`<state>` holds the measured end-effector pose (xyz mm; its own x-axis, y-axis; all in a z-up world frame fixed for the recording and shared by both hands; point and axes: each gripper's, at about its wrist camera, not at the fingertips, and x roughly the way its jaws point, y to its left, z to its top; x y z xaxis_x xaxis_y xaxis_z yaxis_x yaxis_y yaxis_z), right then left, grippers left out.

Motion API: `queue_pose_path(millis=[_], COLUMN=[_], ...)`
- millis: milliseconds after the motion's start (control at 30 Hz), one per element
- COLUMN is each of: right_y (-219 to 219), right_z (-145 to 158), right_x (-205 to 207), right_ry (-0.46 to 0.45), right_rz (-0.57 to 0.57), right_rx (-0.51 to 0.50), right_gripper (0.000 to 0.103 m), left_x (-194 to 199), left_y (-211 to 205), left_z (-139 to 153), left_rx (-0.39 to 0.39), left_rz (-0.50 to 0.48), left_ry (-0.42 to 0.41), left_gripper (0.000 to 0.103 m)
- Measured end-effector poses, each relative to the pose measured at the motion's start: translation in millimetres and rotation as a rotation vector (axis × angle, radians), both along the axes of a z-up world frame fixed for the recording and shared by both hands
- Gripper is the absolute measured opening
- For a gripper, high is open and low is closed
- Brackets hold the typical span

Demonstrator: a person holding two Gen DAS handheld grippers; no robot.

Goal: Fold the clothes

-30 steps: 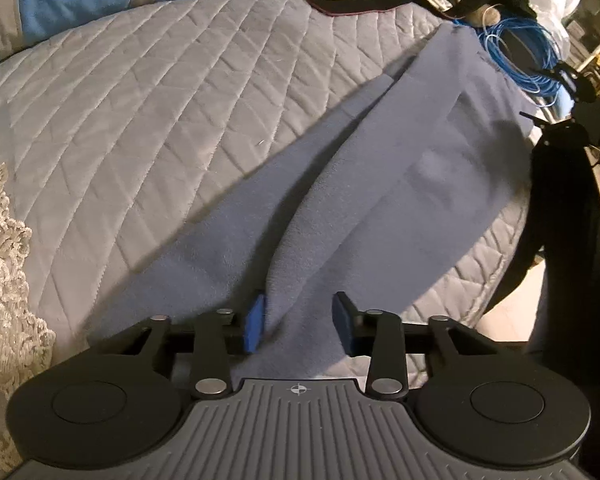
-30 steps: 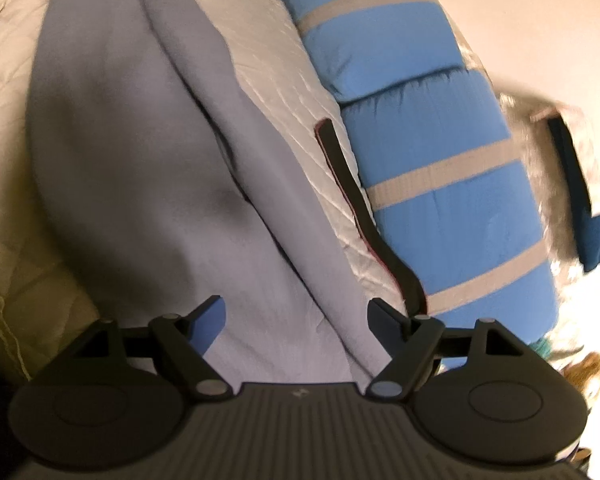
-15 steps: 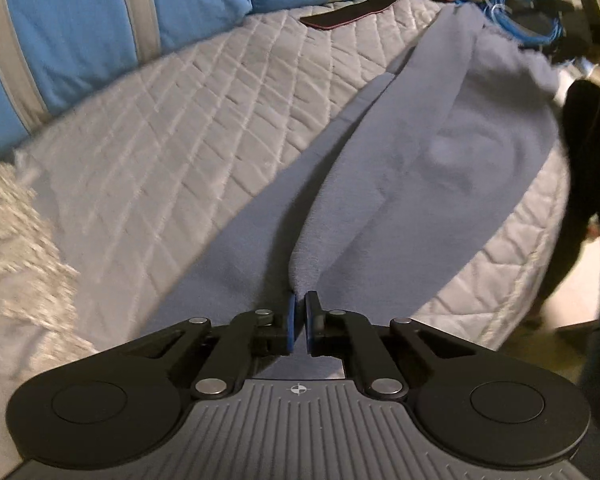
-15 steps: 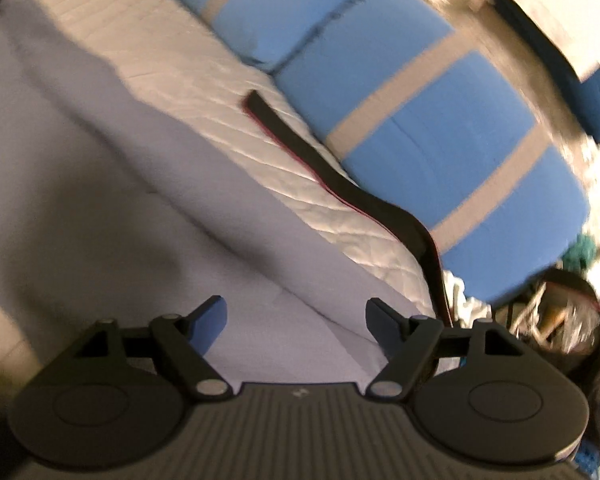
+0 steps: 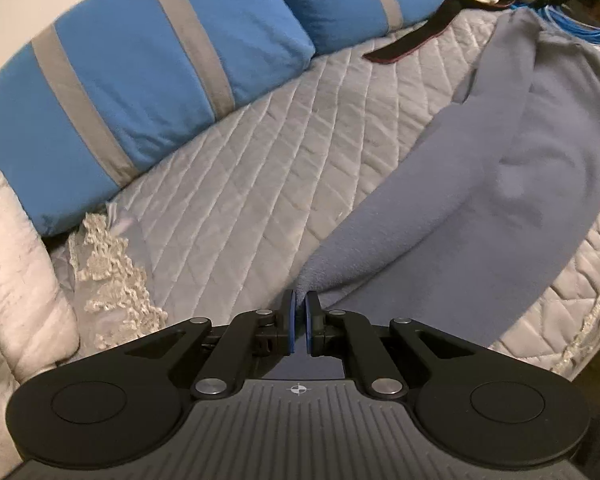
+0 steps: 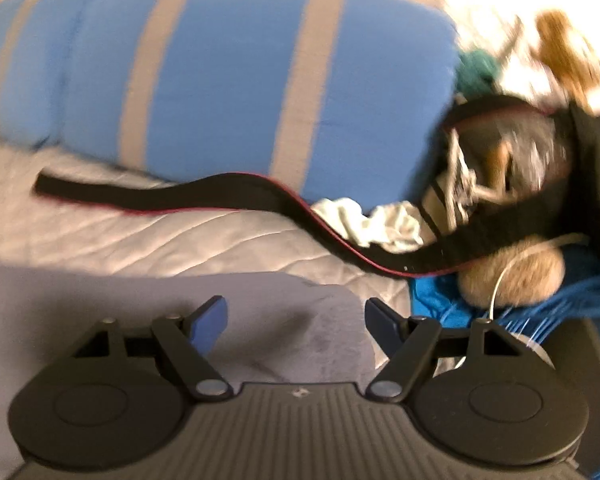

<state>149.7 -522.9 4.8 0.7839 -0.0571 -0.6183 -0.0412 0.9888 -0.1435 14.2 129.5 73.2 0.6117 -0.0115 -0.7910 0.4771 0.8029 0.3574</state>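
One gripper had a hold: the left gripper [image 5: 299, 312] was pinched onto a corner of the grey-blue garment [image 5: 500, 208], which stretched toward two o'clock across the quilted bed [image 5: 240, 184]. The right gripper [image 6: 296, 318] hung wide open, empty, over the garment's far end, likely needing to grasp there. No readable writing showed.

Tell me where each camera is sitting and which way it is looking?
Left wrist: sits on the left gripper, looking along its fingers across the quilted bed toward the blue striped pillows; the fingers pinch the grey-blue cloth.
Right wrist: sits on the right gripper, looking over the cloth's end at the pillows and clutter beyond; its fingers are spread, holding nothing.
Both views share the cloth, bed, pillows and black strap. No hand shows.
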Motion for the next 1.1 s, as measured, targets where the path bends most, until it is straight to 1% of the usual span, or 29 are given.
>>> queue_pose_path(millis=[100, 200, 233, 267, 300, 333, 367, 433, 467, 533, 600, 733, 800, 900, 933, 967, 1000, 1033, 1067, 1100], right_y=[-9, -11, -12, -13, -15, -17, -21, -30, -32, -36, -38, -37, -36, -39, -39, -37, -35, -32, -28, -23], right_z=[-14, -29, -34, -38, -43, -47, -50, -49, -45, -36, -24, -2, 7, 15, 16, 15, 13, 12, 12, 13], right_x=[25, 49, 57, 62, 66, 70, 73, 68, 62, 49, 36, 21, 18, 22, 25, 28, 31, 32, 30, 27], right_ry=[0.000, 0.022, 0.032, 0.048, 0.067, 0.086, 0.104, 0.083, 0.054, -0.013, -0.087, -0.210, -0.259, -0.302, -0.310, -0.303, -0.290, -0.286, -0.289, -0.293], right_rz=[-0.044, -0.086, -0.106, -0.130, -0.155, -0.180, -0.190, -0.188, -0.188, -0.190, -0.195, -0.211, -0.225, -0.276, -0.295, -0.315, -0.335, -0.345, -0.338, -0.324], right_rx=[0.049, 0.072, 0.074, 0.081, 0.091, 0.100, 0.136, 0.208, 0.224, 0.237, 0.242, 0.199, 0.187, 0.196, 0.192, 0.179, 0.161, 0.140, 0.115, 0.090], right_gripper=[0.083, 0.083, 0.080, 0.072, 0.059, 0.034, 0.023, 0.017, 0.015, 0.013, 0.013, 0.012, 0.012, 0.013, 0.016, 0.035, 0.045, 0.051, 0.060, 0.064], left_x=[5, 9, 10, 12, 13, 14, 15, 17, 17, 17, 21, 39, 57, 91, 105, 120, 136, 153, 166, 175], left_y=[0, -1, -2, -2, -3, -4, -5, -7, -7, -9, -10, -13, -15, -19, -22, -24, -26, -28, -30, -31], left_z=[-2, -3, -4, -4, -4, -4, -4, -2, -1, 5, 14, 36, 45, 47, 44, 39, 33, 26, 20, 15], left_rx=[0.004, 0.007, 0.009, 0.012, 0.014, 0.016, 0.022, 0.029, 0.035, 0.050, 0.062, 0.093, 0.114, 0.170, 0.189, 0.209, 0.225, 0.234, 0.240, 0.243], left_rz=[0.025, 0.048, 0.056, 0.063, 0.070, 0.077, 0.081, 0.090, 0.094, 0.093, 0.098, 0.105, 0.110, 0.105, 0.110, 0.125, 0.146, 0.167, 0.189, 0.210], left_ry=[0.006, 0.009, 0.008, 0.006, 0.002, -0.001, -0.006, -0.024, -0.034, -0.060, -0.092, -0.170, -0.211, -0.270, -0.301, -0.334, -0.346, -0.334, -0.321, -0.324], left_gripper=[0.004, 0.004, 0.004, 0.004, 0.004, 0.004, 0.004, 0.004, 0.004, 0.004, 0.004, 0.004, 0.004, 0.004, 0.005, 0.007, 0.007, 0.009, 0.016, 0.023])
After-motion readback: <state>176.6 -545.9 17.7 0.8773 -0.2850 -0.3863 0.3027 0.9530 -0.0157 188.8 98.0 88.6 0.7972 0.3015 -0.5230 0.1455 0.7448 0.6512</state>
